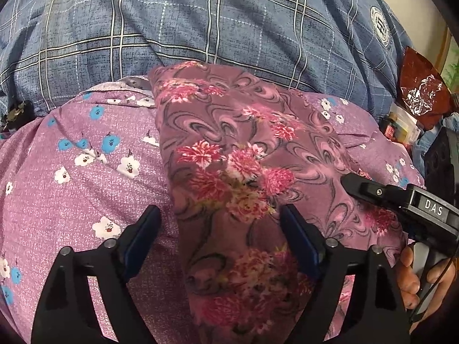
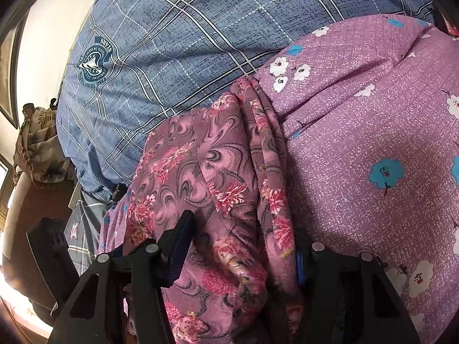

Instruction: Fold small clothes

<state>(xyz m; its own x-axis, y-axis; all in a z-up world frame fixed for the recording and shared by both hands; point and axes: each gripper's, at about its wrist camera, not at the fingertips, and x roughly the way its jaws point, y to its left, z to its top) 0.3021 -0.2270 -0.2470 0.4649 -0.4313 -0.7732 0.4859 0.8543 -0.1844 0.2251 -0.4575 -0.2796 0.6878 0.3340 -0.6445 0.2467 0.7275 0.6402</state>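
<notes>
A mauve garment with pink and red flowers (image 1: 229,154) lies in a long folded strip on a purple flowered sheet (image 1: 71,172). My left gripper (image 1: 219,223) is open, its fingers standing either side of the strip's near end. My right gripper (image 1: 348,180) reaches in from the right and rests on the garment's right edge. In the right wrist view the garment (image 2: 223,186) is bunched in folds between the fingers of my right gripper (image 2: 243,238), which stand wide apart; cloth hides the right fingertip.
A blue plaid cover (image 1: 200,14) lies beyond the purple sheet (image 2: 358,143). A red foil bag (image 1: 418,91) and small boxes sit at the far right. In the right wrist view a patterned cloth heap (image 2: 40,143) lies at the left by a wall.
</notes>
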